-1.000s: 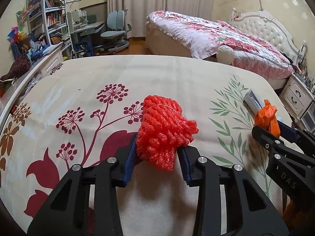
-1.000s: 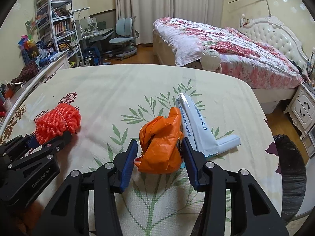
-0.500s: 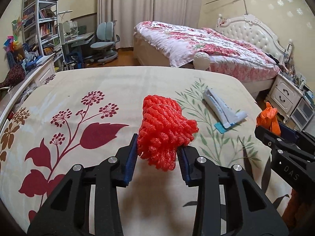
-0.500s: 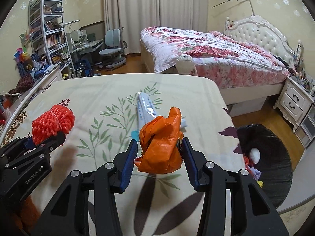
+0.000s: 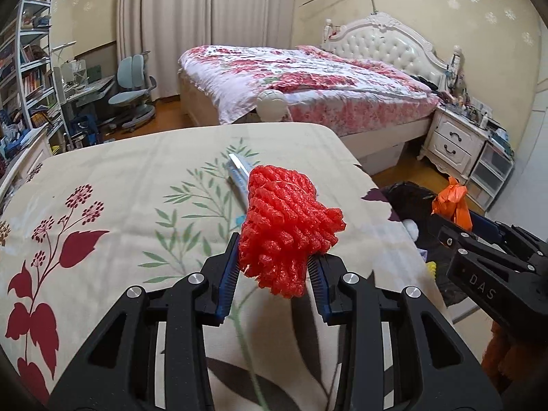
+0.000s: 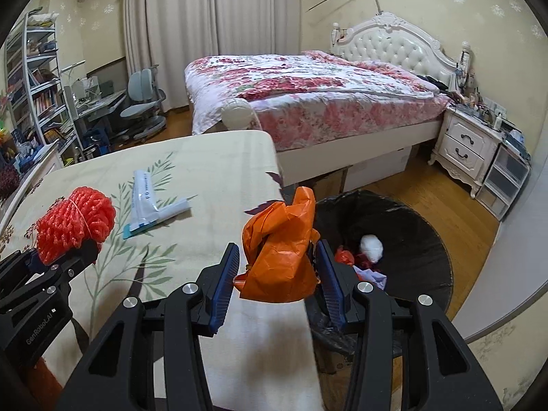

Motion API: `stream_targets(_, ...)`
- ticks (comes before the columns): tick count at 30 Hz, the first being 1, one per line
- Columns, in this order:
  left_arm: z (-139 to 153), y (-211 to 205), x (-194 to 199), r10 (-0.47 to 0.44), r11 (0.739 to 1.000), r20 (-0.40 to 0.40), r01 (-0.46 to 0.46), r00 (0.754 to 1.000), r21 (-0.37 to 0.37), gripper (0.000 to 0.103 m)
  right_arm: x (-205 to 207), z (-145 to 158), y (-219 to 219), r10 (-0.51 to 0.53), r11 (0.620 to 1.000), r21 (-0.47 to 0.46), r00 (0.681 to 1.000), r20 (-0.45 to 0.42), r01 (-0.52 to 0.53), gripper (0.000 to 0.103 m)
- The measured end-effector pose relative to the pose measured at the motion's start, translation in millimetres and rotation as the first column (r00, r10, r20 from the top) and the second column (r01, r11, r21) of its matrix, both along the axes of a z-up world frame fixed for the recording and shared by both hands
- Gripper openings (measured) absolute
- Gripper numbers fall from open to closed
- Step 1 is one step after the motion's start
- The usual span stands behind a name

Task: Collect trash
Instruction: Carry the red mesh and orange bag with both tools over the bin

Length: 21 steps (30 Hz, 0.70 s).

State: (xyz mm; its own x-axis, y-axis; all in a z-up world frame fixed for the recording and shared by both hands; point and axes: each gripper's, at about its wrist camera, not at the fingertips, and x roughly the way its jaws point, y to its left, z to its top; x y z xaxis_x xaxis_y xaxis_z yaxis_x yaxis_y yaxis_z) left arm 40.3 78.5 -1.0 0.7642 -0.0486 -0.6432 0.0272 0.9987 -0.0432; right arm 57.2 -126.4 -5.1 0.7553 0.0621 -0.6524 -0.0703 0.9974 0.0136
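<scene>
My left gripper is shut on a red foam net, held above the floral tablecloth. My right gripper is shut on a crumpled orange plastic bag, held at the table's right edge, just short of the bin. A black-lined trash bin stands on the floor to the right, with a white wad and coloured scraps inside. A white and blue wrapper lies flat on the cloth. In the left wrist view the red net hides part of this wrapper. The orange bag shows there too, over the bin.
Beyond the table stands a bed with a floral quilt. A white nightstand and clear drawers sit at the right. A desk chair and bookshelves line the left wall. Wooden floor surrounds the bin.
Both grippers have swung to the right across the table with their loads still held. The bin has come fully into view and the wrapper has slid left in the right wrist view.
</scene>
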Motion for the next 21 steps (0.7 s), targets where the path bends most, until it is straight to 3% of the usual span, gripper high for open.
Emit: stream_targets(21,-17.1,-109.5,42.2,-0.143,0.988,-0.026,0.144,0.989,0.062,0.037,17.6,-16.0,-83.0,-0.185,0.982,0.024,0.983,0.000,0.185,0.046)
